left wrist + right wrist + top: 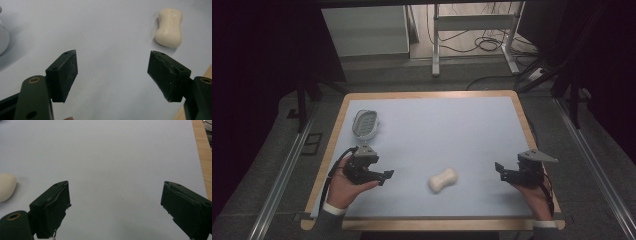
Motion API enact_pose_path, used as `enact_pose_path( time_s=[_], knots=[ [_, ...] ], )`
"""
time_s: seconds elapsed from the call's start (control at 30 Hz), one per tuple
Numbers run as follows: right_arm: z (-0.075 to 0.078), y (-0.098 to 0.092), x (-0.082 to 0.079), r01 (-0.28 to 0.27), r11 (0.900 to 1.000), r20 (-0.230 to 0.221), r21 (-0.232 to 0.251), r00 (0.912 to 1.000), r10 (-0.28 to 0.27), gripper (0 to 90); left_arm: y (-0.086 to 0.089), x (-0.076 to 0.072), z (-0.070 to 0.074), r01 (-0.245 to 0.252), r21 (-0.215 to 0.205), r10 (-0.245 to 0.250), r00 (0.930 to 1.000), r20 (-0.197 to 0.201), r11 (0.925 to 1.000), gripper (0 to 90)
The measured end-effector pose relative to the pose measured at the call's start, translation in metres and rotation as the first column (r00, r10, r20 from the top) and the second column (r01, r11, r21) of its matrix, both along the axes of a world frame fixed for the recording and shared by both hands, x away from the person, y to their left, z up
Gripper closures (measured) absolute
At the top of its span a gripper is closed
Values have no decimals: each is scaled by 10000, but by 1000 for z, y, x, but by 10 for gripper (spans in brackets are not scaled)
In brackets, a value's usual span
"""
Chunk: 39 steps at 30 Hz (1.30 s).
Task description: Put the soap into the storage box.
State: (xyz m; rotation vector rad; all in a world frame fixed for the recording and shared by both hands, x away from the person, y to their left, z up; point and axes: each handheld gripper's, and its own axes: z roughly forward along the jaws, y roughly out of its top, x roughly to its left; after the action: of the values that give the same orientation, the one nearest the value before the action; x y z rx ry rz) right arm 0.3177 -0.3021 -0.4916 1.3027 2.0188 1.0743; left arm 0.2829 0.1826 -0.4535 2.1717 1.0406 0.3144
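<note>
Because nothing is gripped yet, both tools sit low near the front edge of the table (427,102), 1 on each side of the soap (443,179), as if ready to close in on it. The left gripper (383,176) has its jaws spread wide and empty; from its own camera the soap (169,27) lies ahead and to the right, apart from both pads. The right gripper (502,170) is likewise spread with nothing between its jaws, and its camera catches just the rounded end of the soap (6,187) at the far left edge. The bar lies flat on the pale blue mat (462,130), between the 2 hands and nearer the left one. Behind the left hand (343,187) stands a soap dish (365,123), bare and within easy reach, a likely home for the bar.
</note>
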Motion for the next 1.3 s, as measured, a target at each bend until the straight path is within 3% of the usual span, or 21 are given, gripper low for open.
enact_pose_path(
  time_s=[0.33, 0.43, 0.7, 1.13, 1.3],
  knots=[
    [0, 0, 0, 38, 10000, 60, -31, 10000, -38, 84, -22, 6, 2, 388, 169, -386, 9992, -106, 9991, 239],
    [0, -1, 0, 35, 10000, 69, -39, 10000, -35, 84, -28, 7, 3, 319, 219, -321, 9994, 115, 9993, 237],
    [-2, 0, 0, 65, 10000, 52, -31, 10000, -65, 84, -46, 5, 8, 641, 295, -648, 9976, 233, 9975, 237],
    [-4, -1, 1, 24, 10000, -35, -71, 10000, -25, 84, -82, 9, 0, 1405, 668, -1406, 9901, -34, 9878, 237],
    [-4, -1, 1, 29, 10000, -52, -59, 10000, -30, 84, -88, 10, -1, 1481, 753, -1480, 9890, -64, 9861, 237]
  ],
)
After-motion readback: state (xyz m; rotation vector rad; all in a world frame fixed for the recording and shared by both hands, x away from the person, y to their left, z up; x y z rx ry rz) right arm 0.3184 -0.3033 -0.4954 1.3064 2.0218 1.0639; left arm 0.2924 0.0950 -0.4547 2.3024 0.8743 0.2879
